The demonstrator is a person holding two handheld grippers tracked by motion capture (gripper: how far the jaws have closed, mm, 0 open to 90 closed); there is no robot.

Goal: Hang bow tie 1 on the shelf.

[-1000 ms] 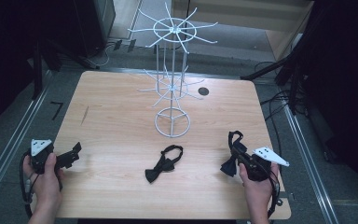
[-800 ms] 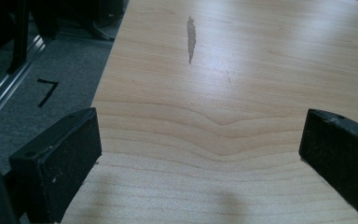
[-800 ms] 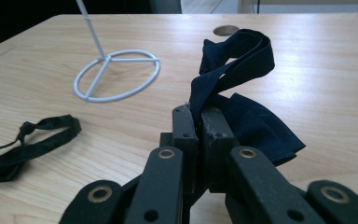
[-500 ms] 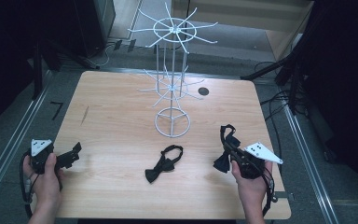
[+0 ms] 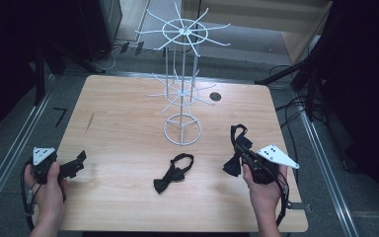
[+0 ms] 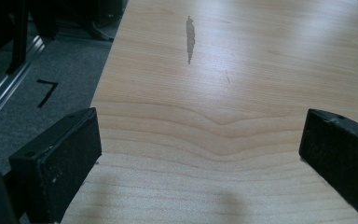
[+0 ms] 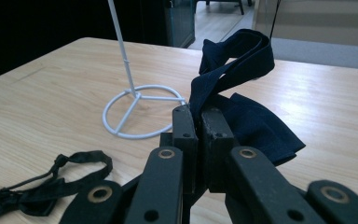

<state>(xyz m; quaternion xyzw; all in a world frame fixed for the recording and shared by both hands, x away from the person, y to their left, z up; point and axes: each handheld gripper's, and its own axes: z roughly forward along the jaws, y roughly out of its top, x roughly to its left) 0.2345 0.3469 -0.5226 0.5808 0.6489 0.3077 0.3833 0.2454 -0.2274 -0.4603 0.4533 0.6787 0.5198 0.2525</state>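
Jaws of the right gripper [image 7: 198, 116] are pinched tight on the strap of a navy bow tie [image 7: 242, 116], close to where the strap meets the bow. Gripping there leaves the loop of the strap standing free above the jaws and the bow hanging beside them, which looks like the sensible hold if the loop is meant to go over a hook. In the high view the right gripper [image 5: 242, 154] holds the tie clear of the wooden table [image 5: 123, 123], at the near right part of it, with the bow dangling toward the person.

Ahead of it stands a white wire display stand [image 5: 182, 89], its ring base on the table and two tiers of bare radiating hooks above; the lower tier seems the nearer target. A second bow tie, black [image 5: 172, 173], lies flat on the table between the two hands, just in front of the stand's base, probably waiting its turn.

Far to the left, the left gripper [image 5: 79, 160] rests at the near left edge, jaws spread wide with nothing but bare wood between them.
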